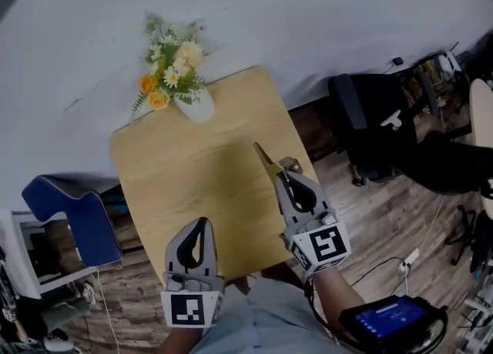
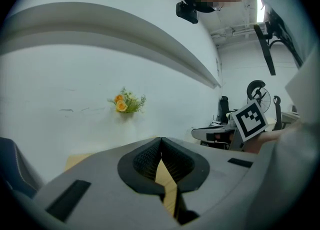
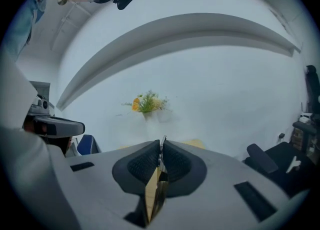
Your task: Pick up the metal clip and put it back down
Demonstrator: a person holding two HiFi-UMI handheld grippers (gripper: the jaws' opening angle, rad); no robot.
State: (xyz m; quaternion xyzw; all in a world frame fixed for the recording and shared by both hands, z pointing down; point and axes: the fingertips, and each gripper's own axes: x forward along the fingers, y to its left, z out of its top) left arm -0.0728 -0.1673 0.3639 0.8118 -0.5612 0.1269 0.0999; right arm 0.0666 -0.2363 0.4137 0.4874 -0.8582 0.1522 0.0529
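- A light wooden worktop (image 1: 192, 175) stands against a white wall (image 1: 308, 14), on a wood-plank floor (image 1: 385, 222).
- At the worktop's far left corner a white vase (image 1: 197, 106) holds yellow, orange and white flowers (image 1: 171, 68). It is well apart from both tools, and the wood between it and them is bare.
- A blue chair (image 1: 77, 214) stands off the worktop's left side, and a black chair (image 1: 373, 125) off its right side.
- A dark device with a lit blue screen (image 1: 393, 318) is at the lower right, near the person's right forearm, and a thin cable (image 1: 389, 264) trails over the floor beside it.
- The left hand-held gripper (image 1: 202, 223) is over the near edge of the worktop, pointing toward the vase. In its own view its jaws are closed together, with nothing between the ribbed pads (image 2: 147, 159); only a sliver of worktop shows through the gap below them.
- The right hand-held gripper (image 1: 285, 171) is over the worktop's right side, angled toward the far left.
- Its jaws are clamped on the metal clip (image 1: 267, 158), a thin shiny piece that juts out past the fingertips over the wood.
- In the right gripper view the metal clip (image 3: 160, 168) sits edge-on between the pressed pads.
- Whether the clip's tip touches the worktop cannot be told.
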